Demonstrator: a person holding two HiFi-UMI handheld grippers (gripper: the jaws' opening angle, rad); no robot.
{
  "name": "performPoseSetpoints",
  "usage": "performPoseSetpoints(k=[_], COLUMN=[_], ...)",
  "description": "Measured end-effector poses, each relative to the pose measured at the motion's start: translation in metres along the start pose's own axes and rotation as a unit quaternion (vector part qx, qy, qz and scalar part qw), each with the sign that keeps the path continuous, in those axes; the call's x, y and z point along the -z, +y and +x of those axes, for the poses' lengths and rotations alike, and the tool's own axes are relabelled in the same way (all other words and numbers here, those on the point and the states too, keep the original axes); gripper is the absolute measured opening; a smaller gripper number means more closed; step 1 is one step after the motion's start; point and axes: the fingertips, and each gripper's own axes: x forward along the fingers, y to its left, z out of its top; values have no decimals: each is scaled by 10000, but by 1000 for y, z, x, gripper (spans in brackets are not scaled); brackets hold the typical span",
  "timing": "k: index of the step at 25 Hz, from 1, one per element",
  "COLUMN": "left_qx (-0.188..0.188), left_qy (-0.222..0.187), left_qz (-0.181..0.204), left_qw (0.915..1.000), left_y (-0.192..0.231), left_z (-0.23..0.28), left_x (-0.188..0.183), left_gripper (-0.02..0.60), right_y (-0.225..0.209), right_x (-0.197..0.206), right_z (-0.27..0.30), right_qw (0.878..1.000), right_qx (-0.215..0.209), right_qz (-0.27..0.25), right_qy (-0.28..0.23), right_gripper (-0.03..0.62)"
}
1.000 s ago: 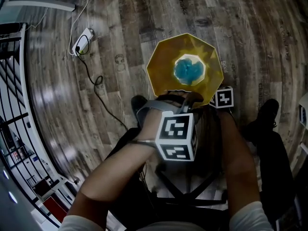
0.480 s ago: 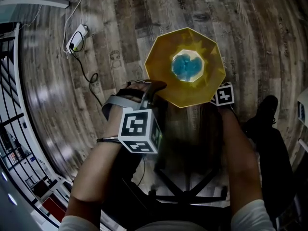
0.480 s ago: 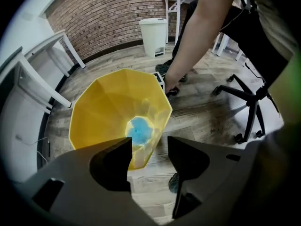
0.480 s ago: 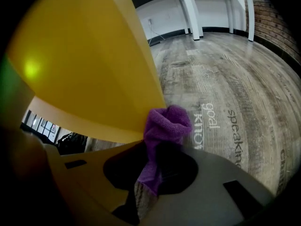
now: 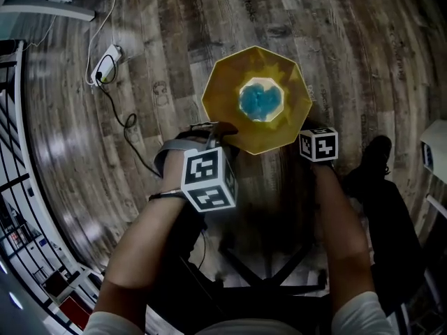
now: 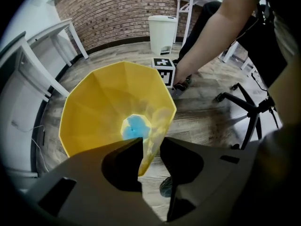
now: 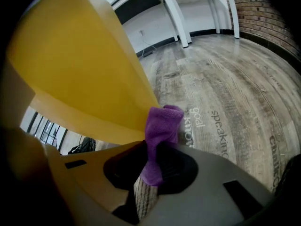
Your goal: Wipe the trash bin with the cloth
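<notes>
Along the left edge runs a black railing (image 5: pixel 21 152). Just inside it, a power strip (image 5: pixel 105 64) trails a cable (image 5: pixel 129 121) across the wood floor (image 5: pixel 363 40) toward the person's left arm. Bare boards lie on the far side of the trash bin (image 5: pixel 223 93) and to both its sides.

The left gripper (image 6: pixel 151 141) sits astride the yellow bin's near-left rim, one jaw inside and one outside. Its jaws have just been closing and stand part-way shut. The wall lies along the inner jaw, and lower down a strip of floor shows between the wall and the outer jaw, so no firm grip shows.

The bin stands at centre, mouth up, with a blue patch (image 5: pixel 262 100) in its bottom. Behind it, close to the person, spreads a chair base (image 5: pixel 272 274).

At the bin's near-right side, the right gripper (image 7: pixel 153 158) is clamped on the purple cloth (image 7: pixel 162 126). The cloth's free end touches the bin's outer wall. Further right are a shoe (image 5: pixel 377 152) and a white furniture corner (image 5: pixel 436 152).
</notes>
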Motion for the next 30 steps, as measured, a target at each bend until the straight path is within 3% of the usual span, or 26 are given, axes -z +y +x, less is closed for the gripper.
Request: performPoseSetpoints(k=[8,16,21,26,30], left_qx=[342,453,502,532,523], left_qy=[51,-114,-216,-326,-406], left_qz=[-555,-1413,-1811,-2147,-2258], left_qw=[9979,9889,9819,9747,9719], left_y=[-6,4,9,13,16], left_z=[8,15,17,19,21], left_x=[-20,-51,-67,-79,-88], left_gripper=[52,41,41,41,41], right_y=[-4,7,20,25,34], right_x=[-15,-58,-94,-130,-137], right_z=[-62,-118,-148,-183,-174], right_qw=[9958,9851,9749,9497,9398], right_qx=[-46,21,224,878,1057], right_qz=[349,136,-443,-1310,-1815], right_qy=[-846,-1713,-2172,-2706,-2696], right_gripper=[67,66,67,66,67])
